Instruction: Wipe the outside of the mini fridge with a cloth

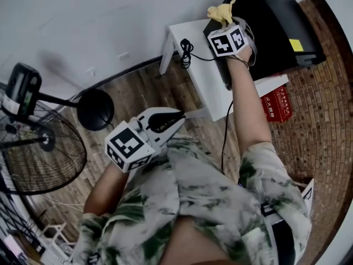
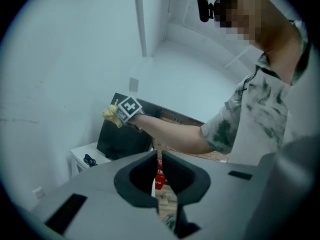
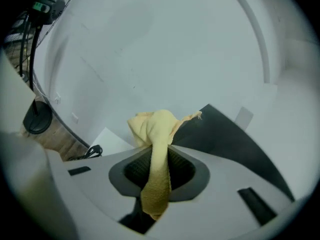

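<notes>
Closest in, the left gripper (image 2: 156, 166) sits by the person's chest, jaws pinched together on nothing. Further out, the right gripper (image 3: 159, 170) is clamped on the bunched yellow cloth (image 3: 156, 134), up by the top edge of the black mini fridge (image 1: 276, 21). Contact is hard to call. The cloth looks light and floppy, so gripping mid-bunch seems right. The black cable (image 1: 186, 49) on the white side table (image 1: 196, 70) might snag. The red box (image 1: 274, 105) and floor fan (image 1: 38, 148) sit clear.

Bunched yellow cloth (image 3: 152, 129), seemingly touching upright black mini fridge (image 1: 270, 26)
</notes>
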A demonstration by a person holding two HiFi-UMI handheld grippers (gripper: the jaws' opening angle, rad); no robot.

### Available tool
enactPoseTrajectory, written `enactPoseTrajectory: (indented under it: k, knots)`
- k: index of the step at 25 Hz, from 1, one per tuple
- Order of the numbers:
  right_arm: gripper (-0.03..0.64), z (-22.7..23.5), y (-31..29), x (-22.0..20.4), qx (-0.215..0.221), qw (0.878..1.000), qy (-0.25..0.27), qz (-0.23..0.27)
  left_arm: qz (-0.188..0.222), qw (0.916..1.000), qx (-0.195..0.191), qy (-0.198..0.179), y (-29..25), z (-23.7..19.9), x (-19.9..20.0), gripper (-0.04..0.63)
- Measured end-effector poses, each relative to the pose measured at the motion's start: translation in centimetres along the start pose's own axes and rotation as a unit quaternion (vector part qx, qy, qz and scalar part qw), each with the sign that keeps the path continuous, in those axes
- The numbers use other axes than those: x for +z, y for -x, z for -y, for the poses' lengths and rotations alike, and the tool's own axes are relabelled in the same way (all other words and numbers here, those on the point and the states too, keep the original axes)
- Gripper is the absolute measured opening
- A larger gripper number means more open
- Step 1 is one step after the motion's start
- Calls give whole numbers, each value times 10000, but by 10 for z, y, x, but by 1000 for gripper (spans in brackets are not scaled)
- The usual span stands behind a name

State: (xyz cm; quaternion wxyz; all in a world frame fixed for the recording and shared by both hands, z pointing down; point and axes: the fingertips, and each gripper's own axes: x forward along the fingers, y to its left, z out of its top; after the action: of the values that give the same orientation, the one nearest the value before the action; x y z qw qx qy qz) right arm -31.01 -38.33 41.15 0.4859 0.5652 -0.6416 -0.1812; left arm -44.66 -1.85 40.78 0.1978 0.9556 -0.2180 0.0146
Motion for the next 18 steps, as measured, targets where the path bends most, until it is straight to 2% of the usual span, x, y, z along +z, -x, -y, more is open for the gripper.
enactPoseTrajectory:
  k: [5, 9, 13, 18]
  knots:
    - [86, 70, 19, 52, -551, 9976, -159, 383, 55, 10000, -9, -9, 0, 1, 3, 29]
    - [86, 103, 20, 76, -821, 9952, -199, 488, 139, 9999, 34, -14, 1, -1, 7, 29]
    - [86, 110, 5, 75, -912, 9955, -89, 228, 201, 9997, 108, 5, 6, -6, 9, 29]
    - [86, 88, -26, 54, -717, 9973, -10, -176, 259, 9994, 214, 54, 14, -18, 8, 29]
